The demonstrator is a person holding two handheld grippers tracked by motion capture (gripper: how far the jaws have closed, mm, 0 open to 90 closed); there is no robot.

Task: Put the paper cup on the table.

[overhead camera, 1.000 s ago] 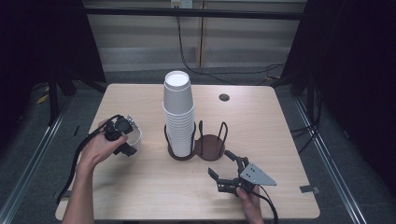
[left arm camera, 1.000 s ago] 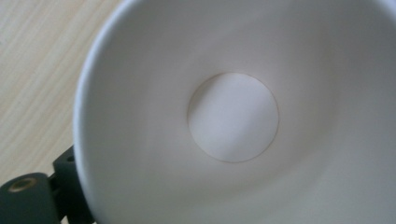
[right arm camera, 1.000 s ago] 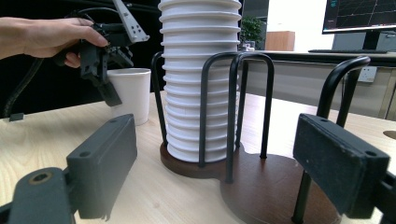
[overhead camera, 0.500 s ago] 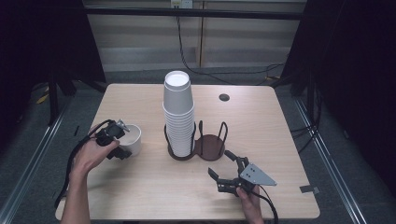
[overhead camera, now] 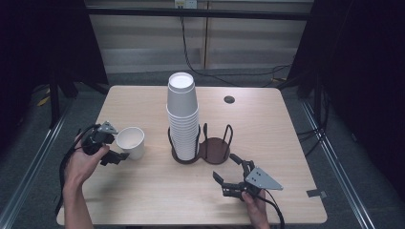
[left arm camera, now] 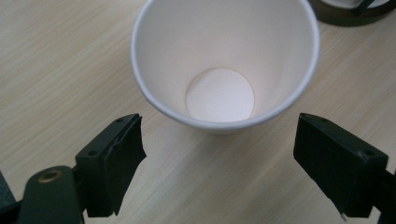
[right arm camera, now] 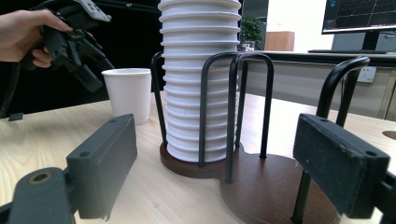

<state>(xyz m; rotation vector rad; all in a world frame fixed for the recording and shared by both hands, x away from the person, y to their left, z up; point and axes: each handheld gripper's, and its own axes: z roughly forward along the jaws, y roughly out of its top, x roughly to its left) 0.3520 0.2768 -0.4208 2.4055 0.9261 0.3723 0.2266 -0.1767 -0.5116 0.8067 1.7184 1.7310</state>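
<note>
The cup (overhead camera: pixel 131 141) stands upright and alone on the table (overhead camera: pixel 143 191), to the left of the holder (overhead camera: pixel 200 151) and apart from it. It looks like thin white paper, so I judge it very light, easy to tip and easy to crush; the safest hold is probably on the side wall below the rim, with soft pressure only. The left gripper (overhead camera: pixel 111 155) is just beside the cup, its jaws spread wider than the cup and touching nothing; in the left gripper view the cup (left arm camera: pixel 224 65) sits between and beyond the jaws, empty inside. The right gripper (overhead camera: pixel 228 180) rests low near the holder, jaws wide apart, holding nothing. The stack (overhead camera: pixel 182 114) fills one side of the holder.
</note>
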